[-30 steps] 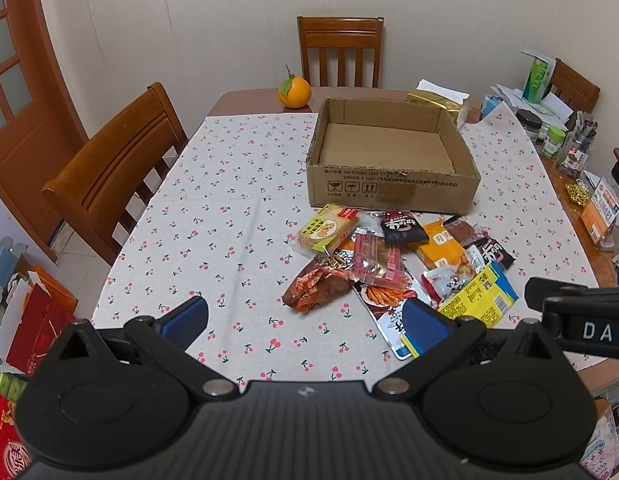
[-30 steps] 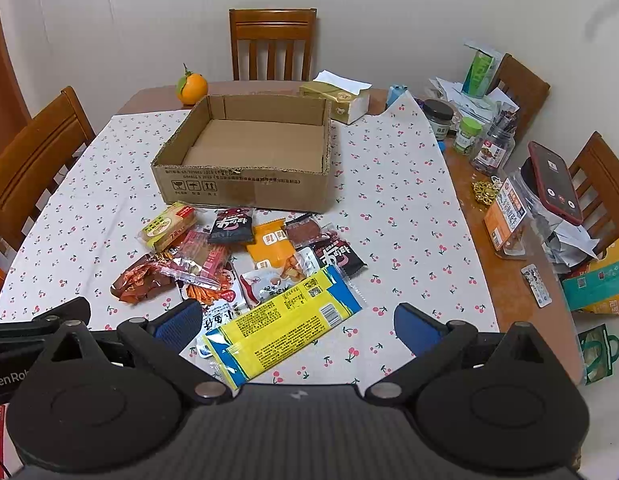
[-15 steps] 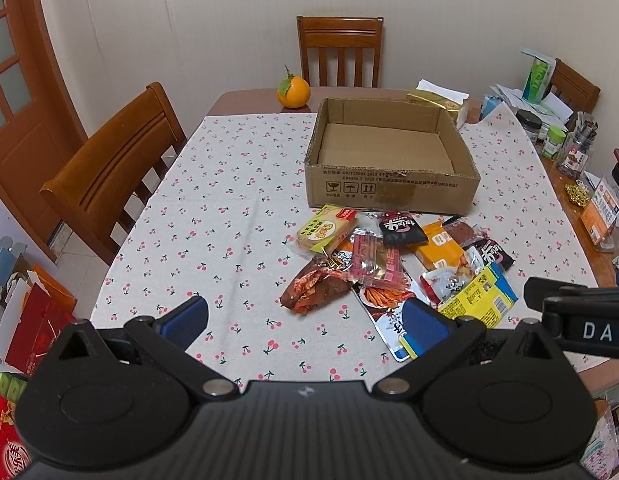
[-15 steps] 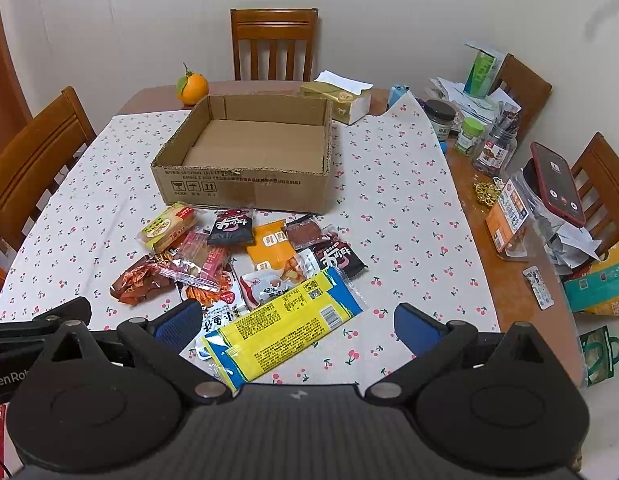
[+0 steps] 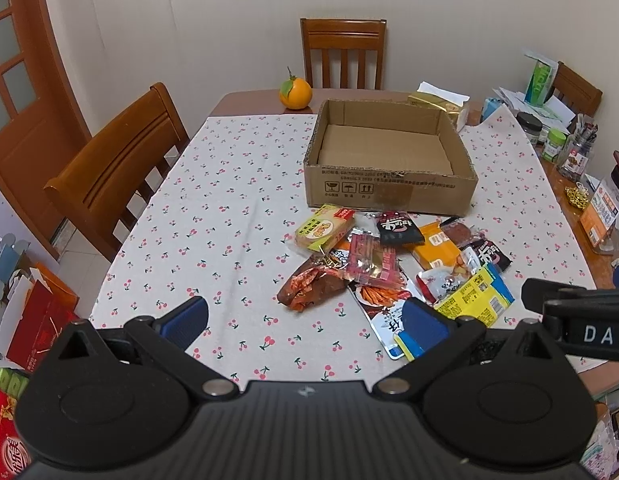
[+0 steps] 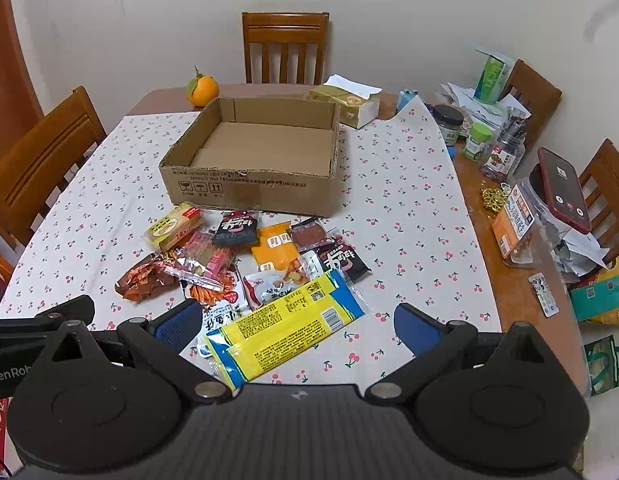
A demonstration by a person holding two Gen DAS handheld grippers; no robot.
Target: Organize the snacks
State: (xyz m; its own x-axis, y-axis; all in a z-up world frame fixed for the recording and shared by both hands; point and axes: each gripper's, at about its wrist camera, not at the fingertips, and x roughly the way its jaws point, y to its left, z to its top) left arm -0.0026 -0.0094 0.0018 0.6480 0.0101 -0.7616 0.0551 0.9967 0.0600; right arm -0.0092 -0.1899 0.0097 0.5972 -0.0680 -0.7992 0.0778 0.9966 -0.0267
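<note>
Home dining rm, wooden table (image 5: pixel 245 98) w/ cherry-print cloth (image 5: pixel 229 216), 4 wooden chairs (image 6: pixel 285 46), panelled door (image 5: pixel 13 92)

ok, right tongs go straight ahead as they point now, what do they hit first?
Most likely the yellow packet: it lies between the open right tongs, nearest of the snack pile. The box sits beyond. Height above the table is unclear.

Cardboard box (image 5: pixel 389 160): on the table (image 5: pixel 229 200), far half.
Snack pile (image 5: pixel 393 256): just before the box's near wall.
Fruit (image 5: pixel 295 94): behind the box's left corner.
Tissue box (image 6: pixel 345 104): behind its right corner.
Jars (image 6: pixel 481 142): along the table's right edge.
</note>
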